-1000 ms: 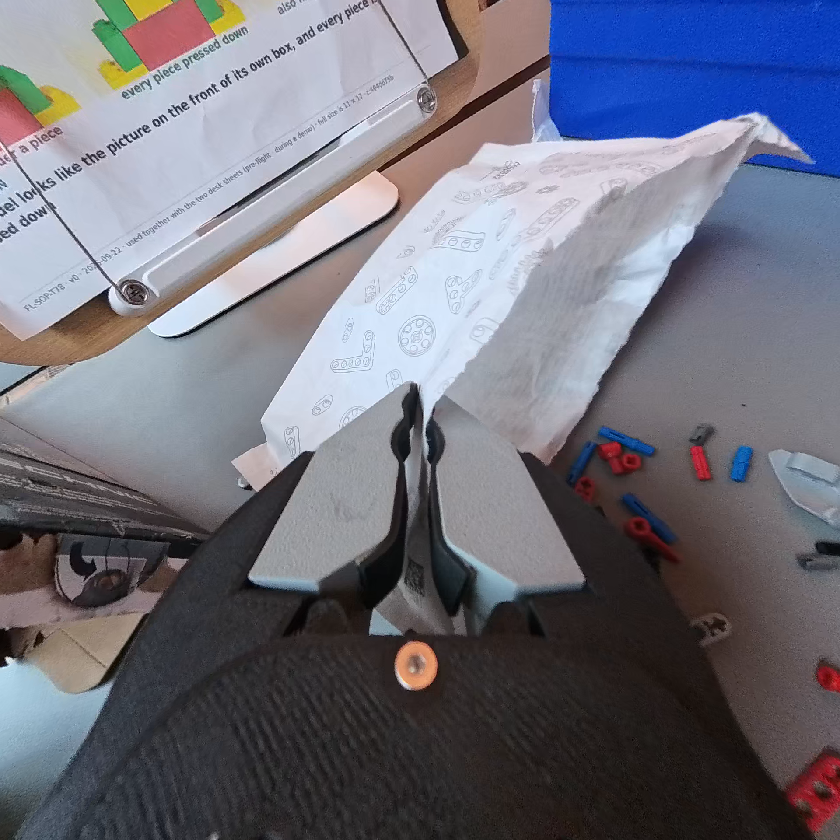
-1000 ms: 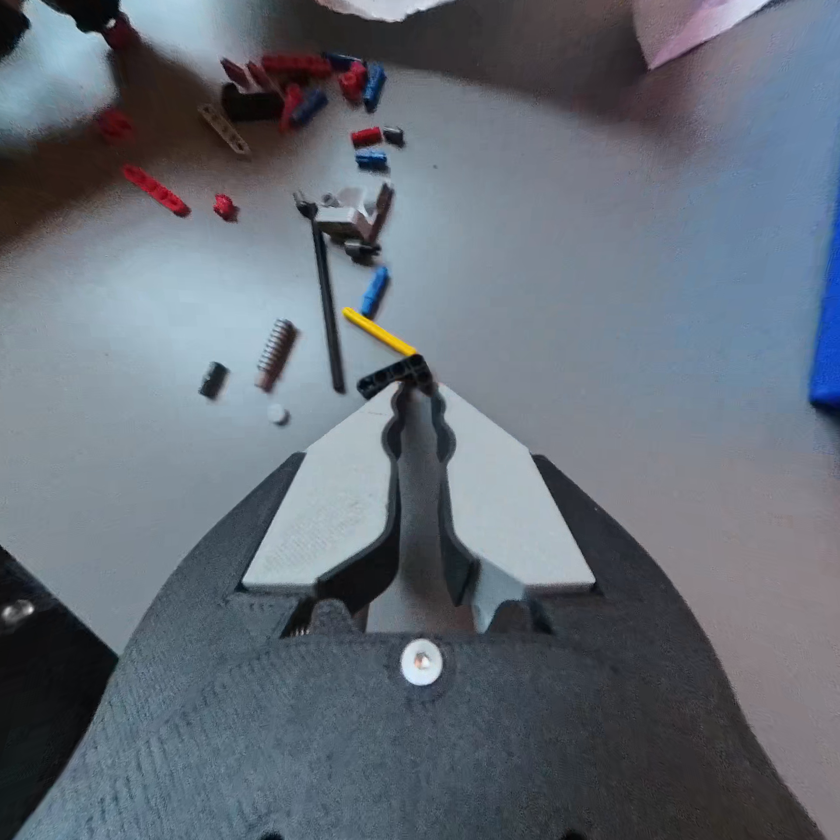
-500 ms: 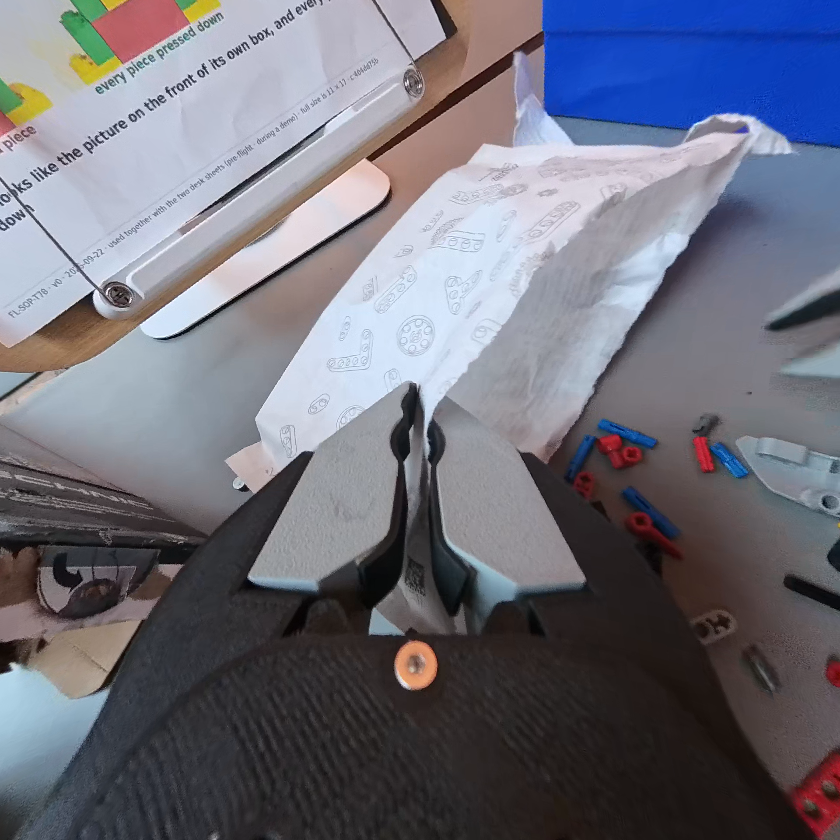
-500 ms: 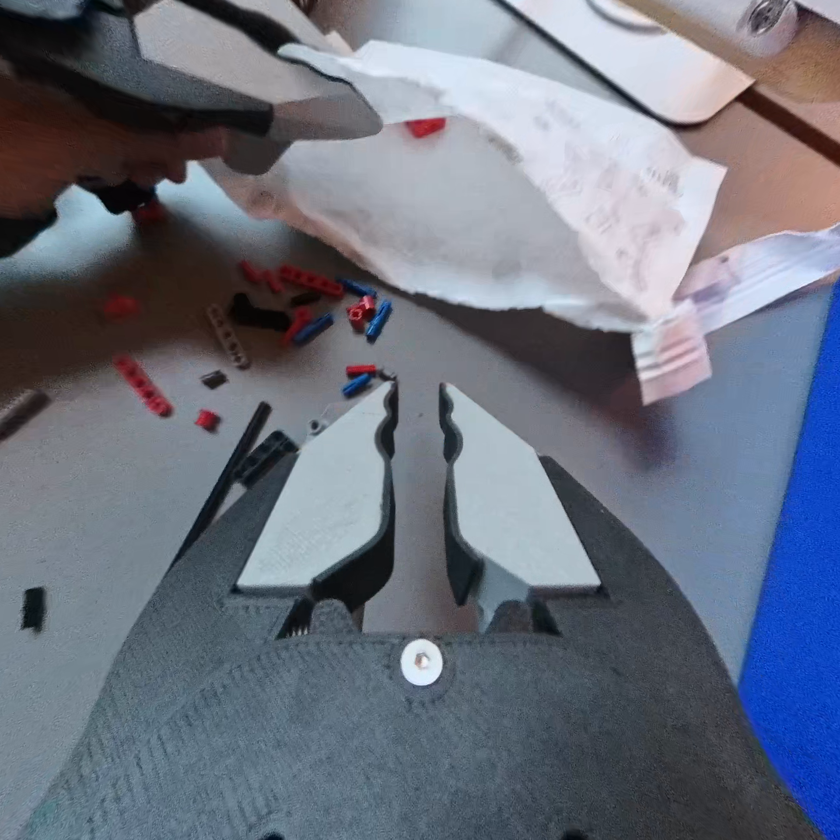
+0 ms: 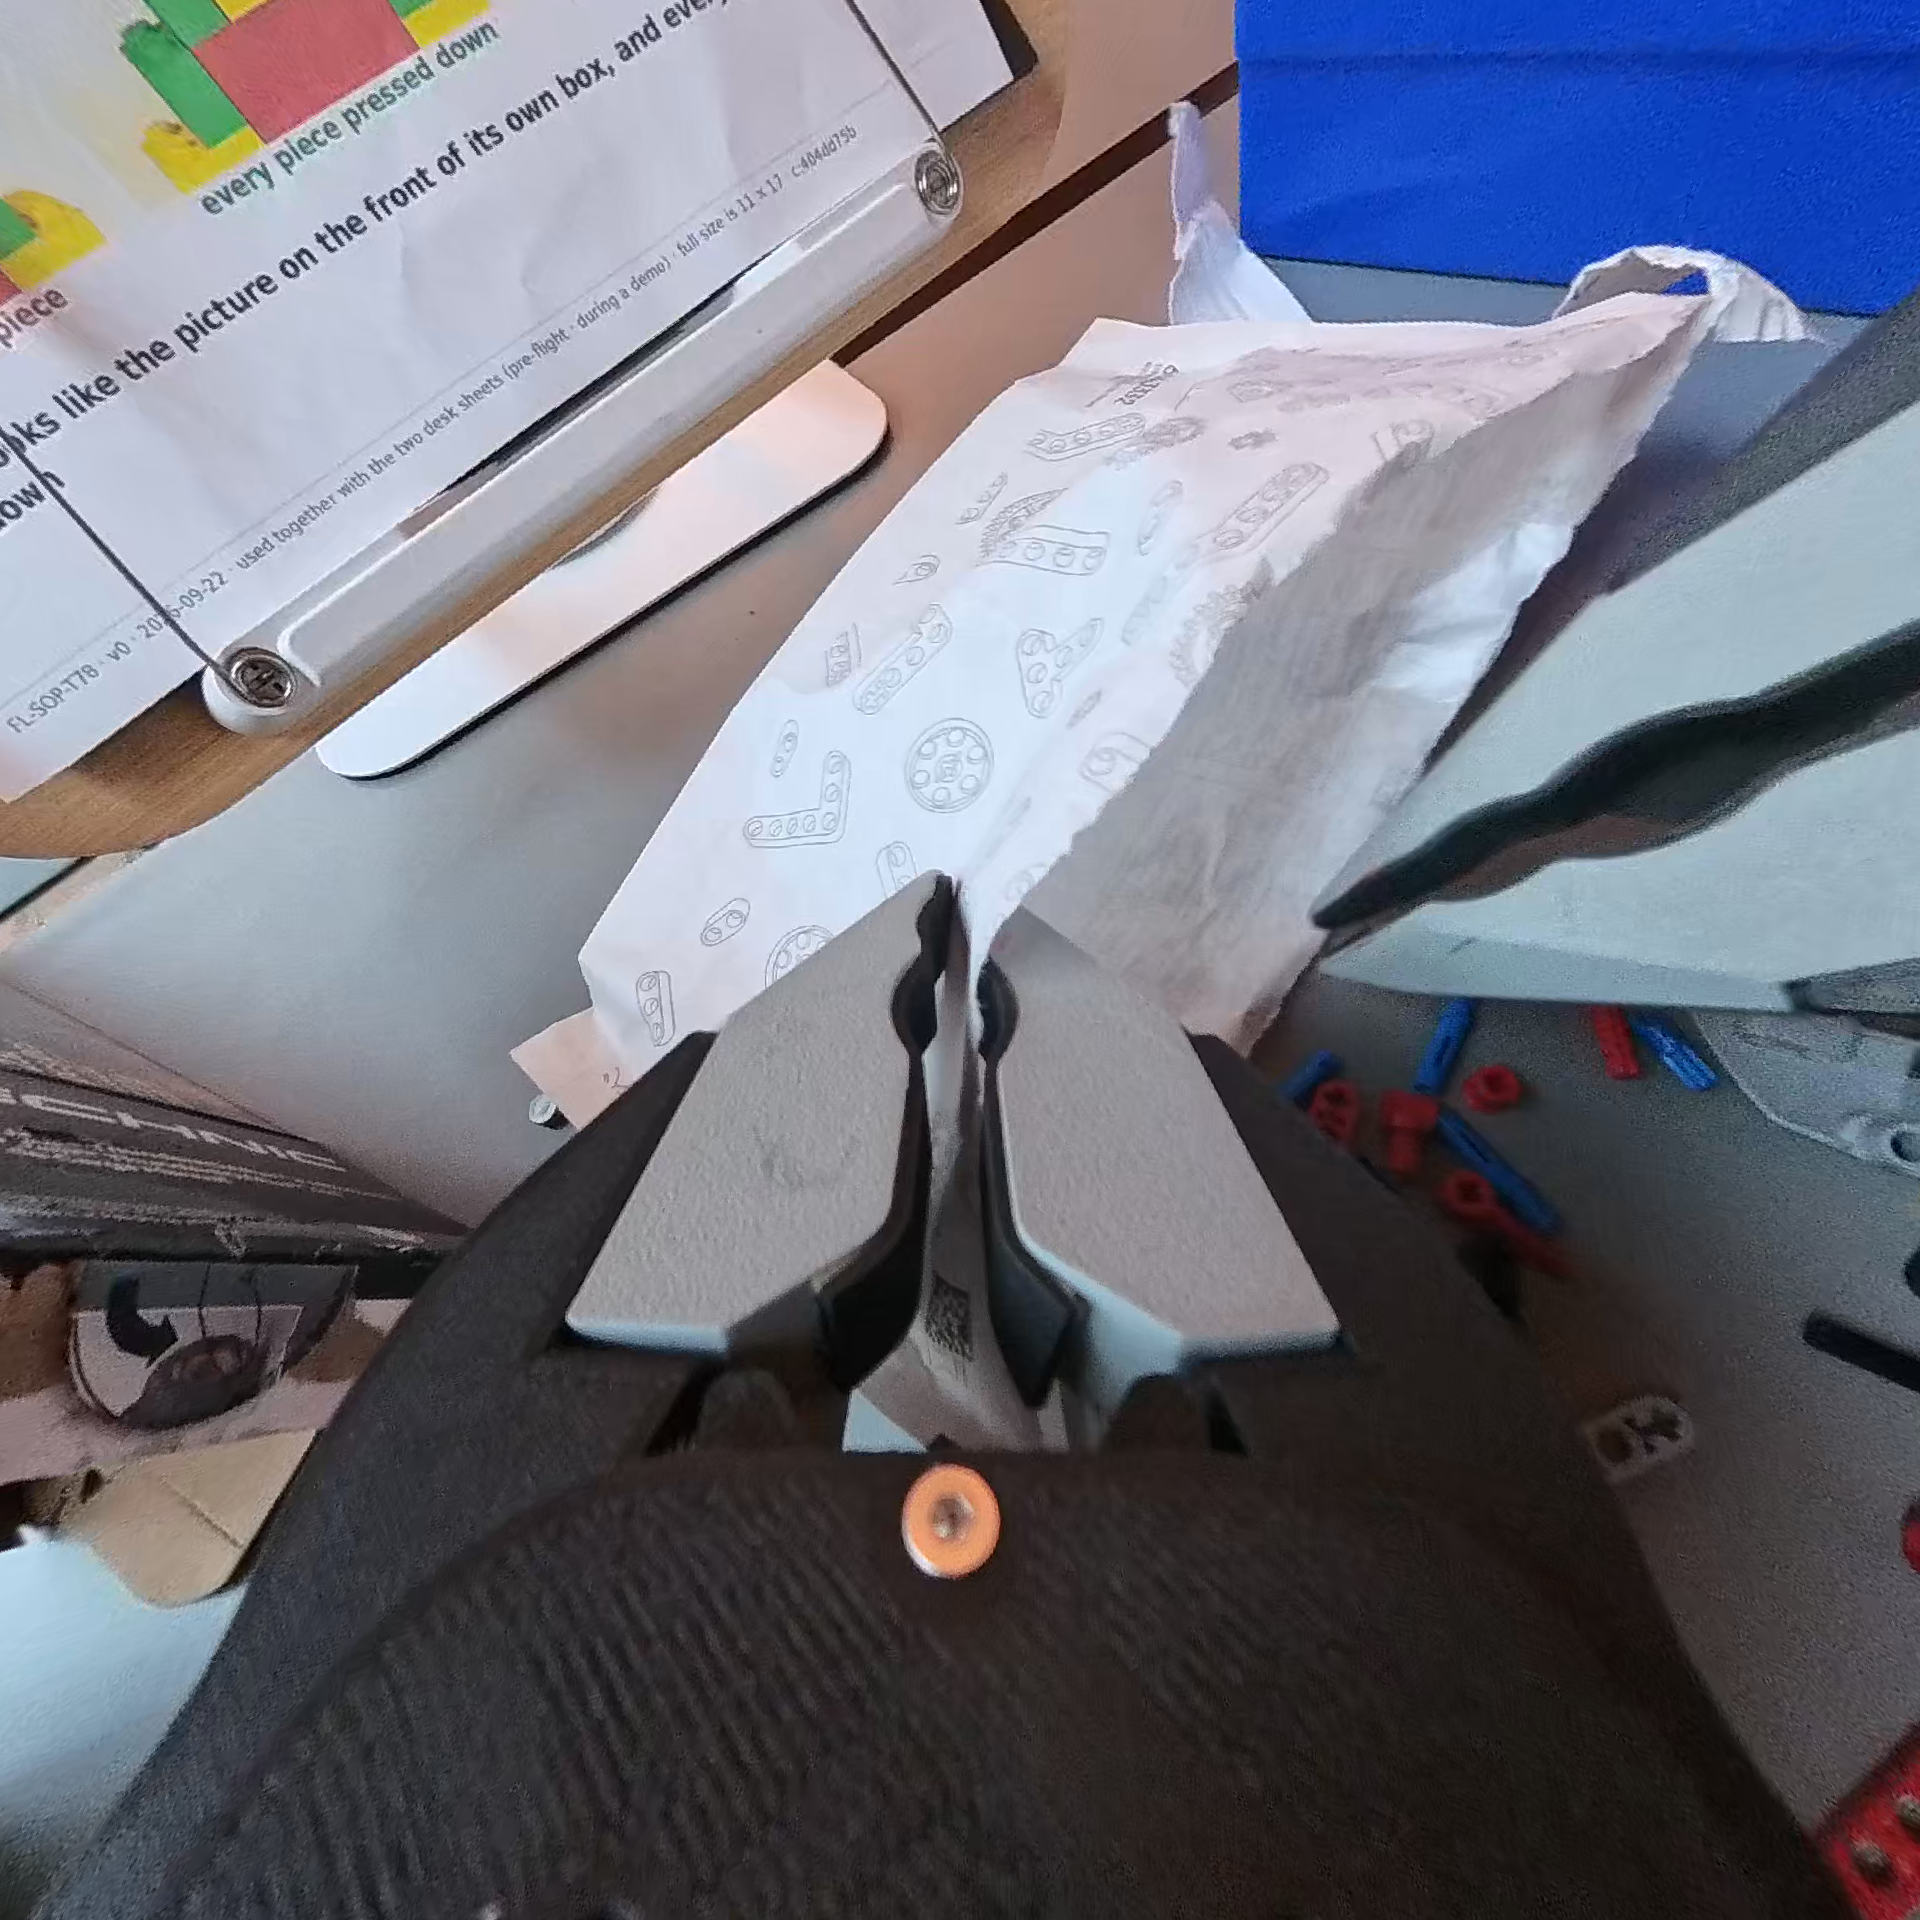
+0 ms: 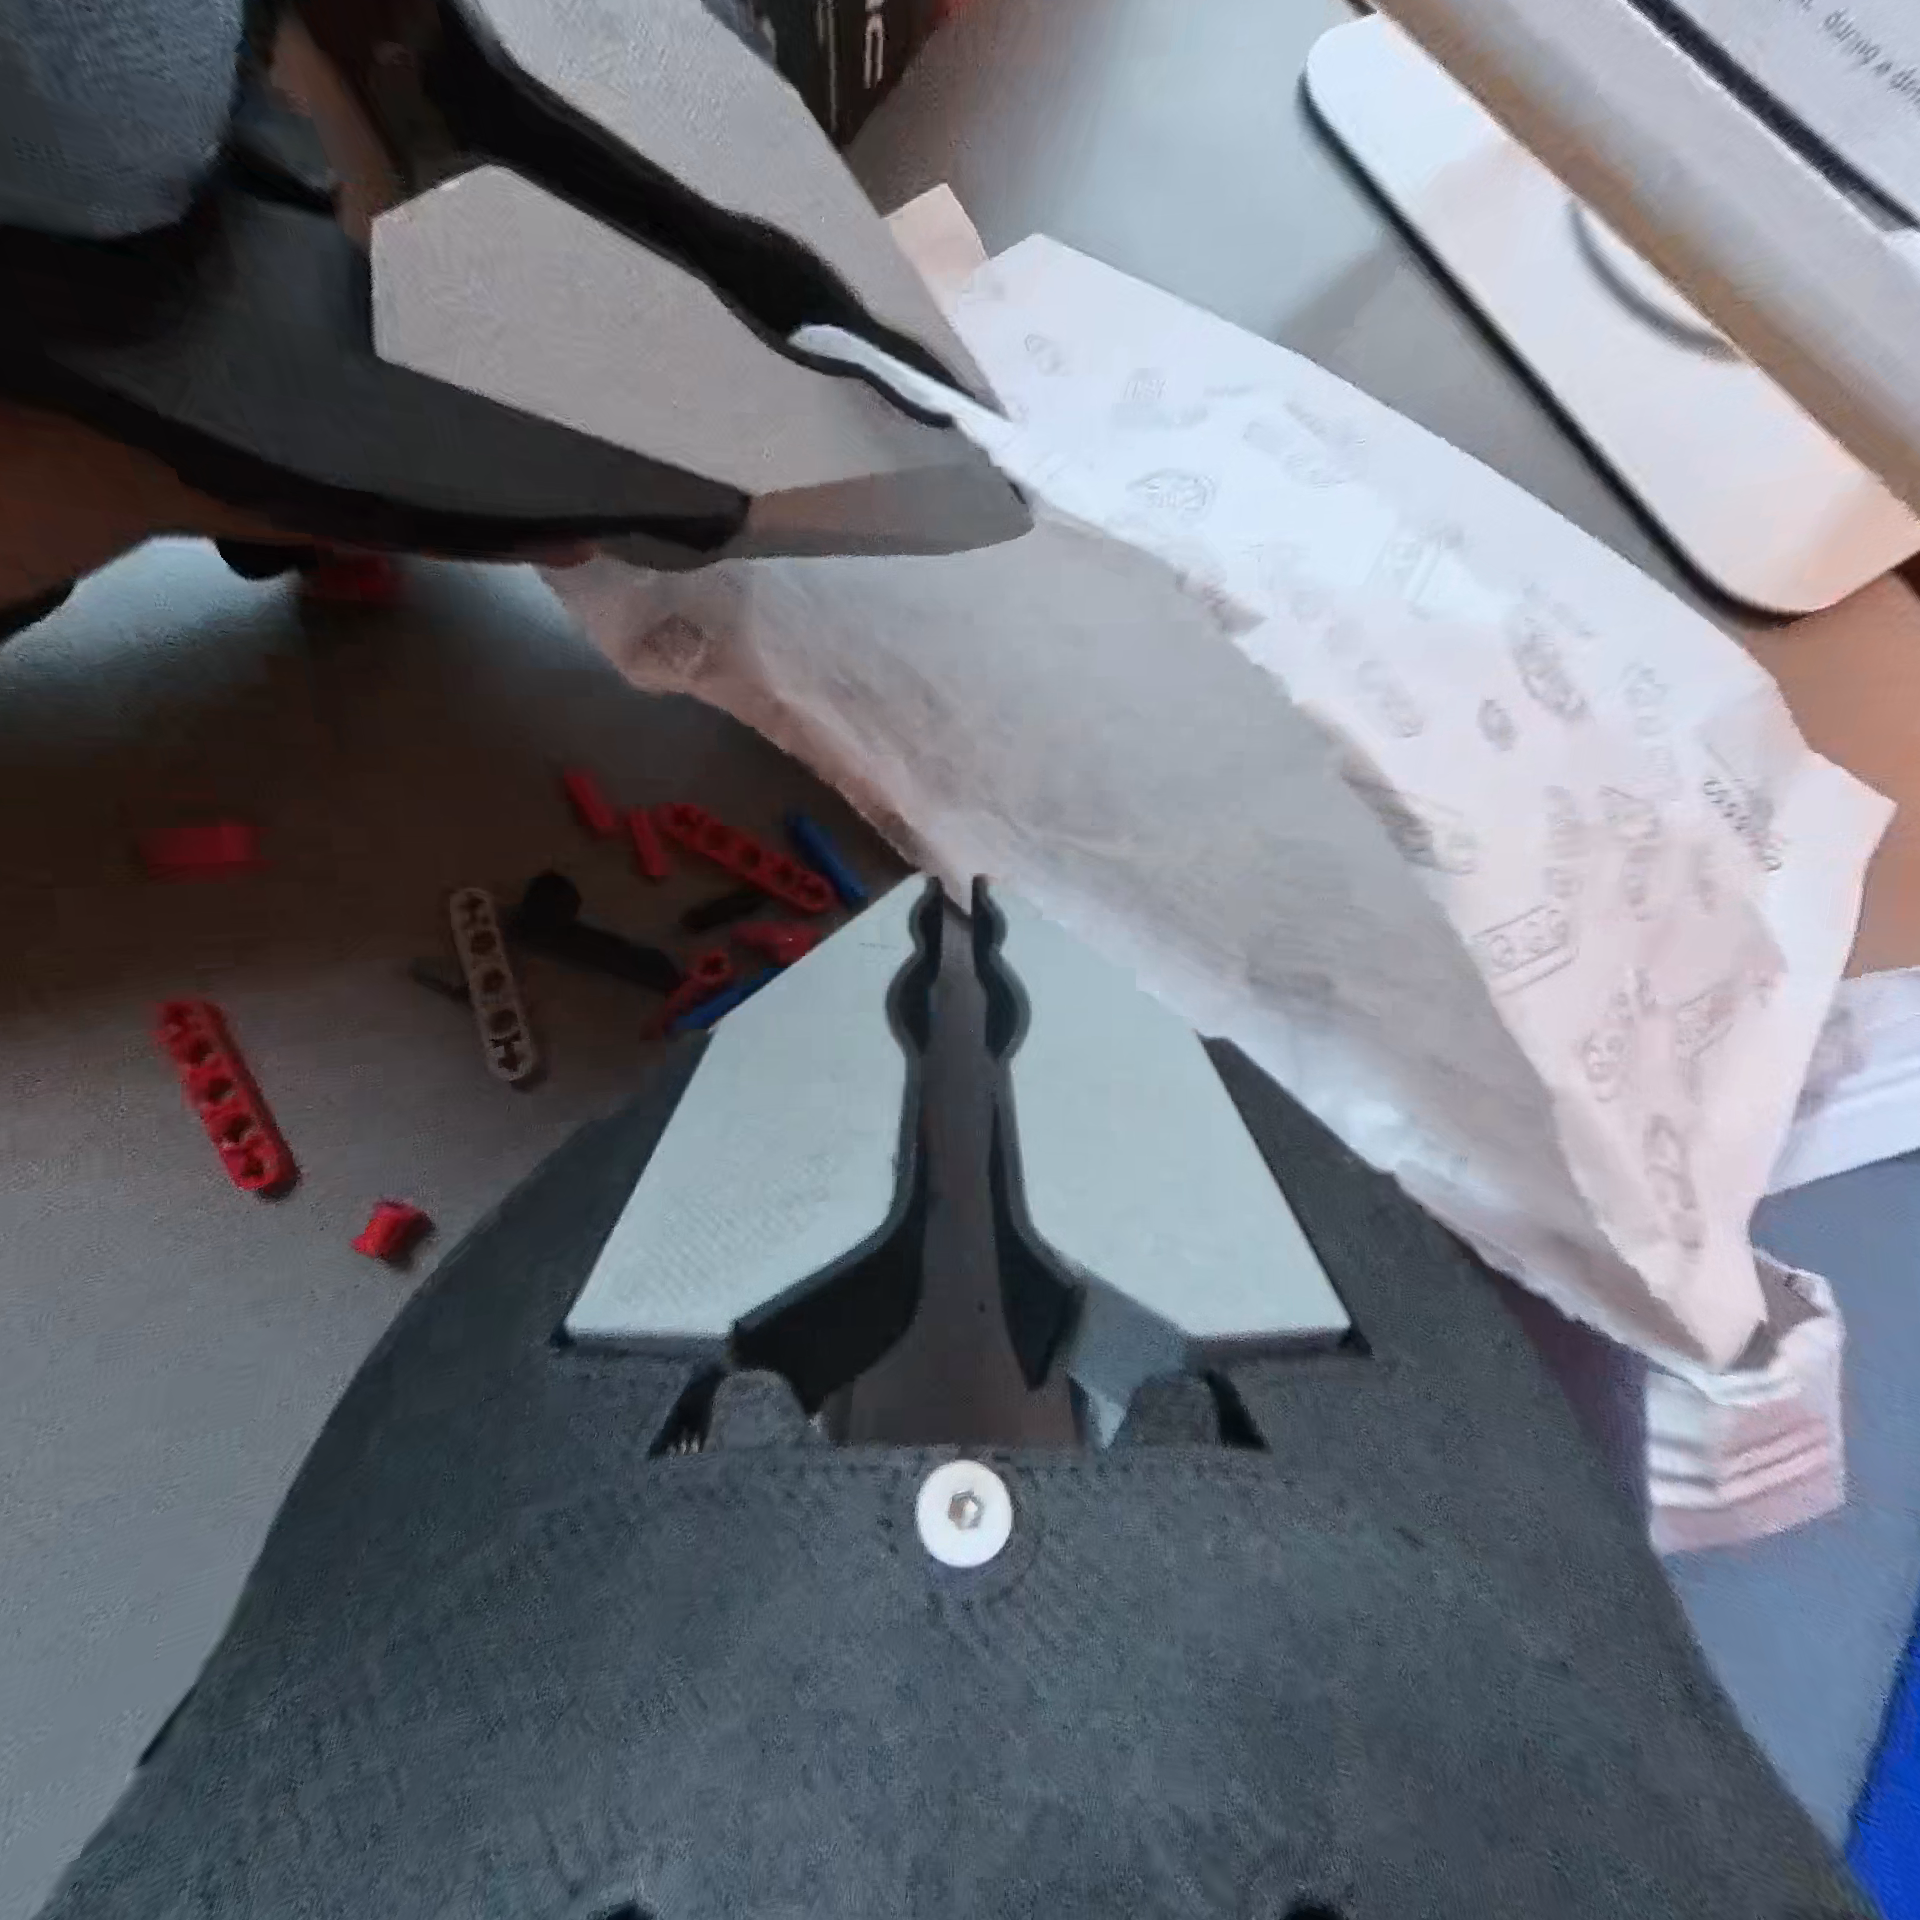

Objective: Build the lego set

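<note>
The left hand-held gripper pinches a corner of the torn paper bag, lifted above the tabletop near loose pieces, as the empty right hand-held gripper, jaws nearly closed, nears the light, limp, tearable bag, best held by its edge.

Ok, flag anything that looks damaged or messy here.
The white paper bag, pinched in the left gripper, has a ragged torn edge. Small red and blue pieces lie scattered loose on the grey table beneath it.
</note>
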